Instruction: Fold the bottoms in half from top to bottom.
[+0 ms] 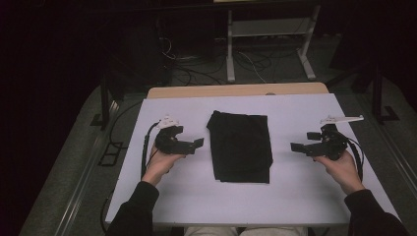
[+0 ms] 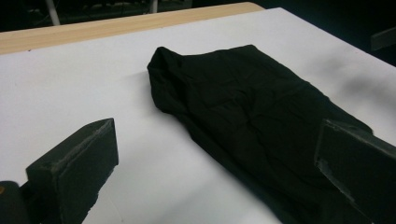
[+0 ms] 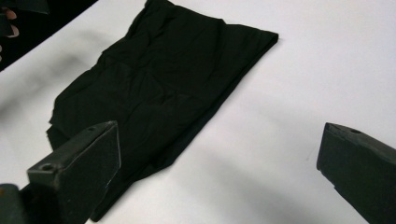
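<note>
Right now I hold one claw in each hand over the white table [image 1: 295, 196], and a folded black cloth [image 1: 242, 146] lies flat in the middle of the high view, between the two. My left claw [image 1: 197, 143] sits left of centre in that frame, its tip just beside the cloth's left edge but apart from it; its jaws stand spread with nothing between them. My right claw [image 1: 296, 146] is at the right of the frame, farther from the cloth, with bare table between; its jaws are also spread and hold nothing.

From my left claw's camera the cloth [image 2: 243, 112] runs from upper centre down to the lower right, passing behind the right-hand jaw. From my right claw's camera the cloth [image 3: 159, 88] fills the upper left, and its near end is hidden behind the left-hand jaw.

Beyond the table's far wooden edge, at the top of the high view, stand a white metal frame [image 1: 268, 44] and loose cables [image 1: 196, 73] on the floor.
</note>
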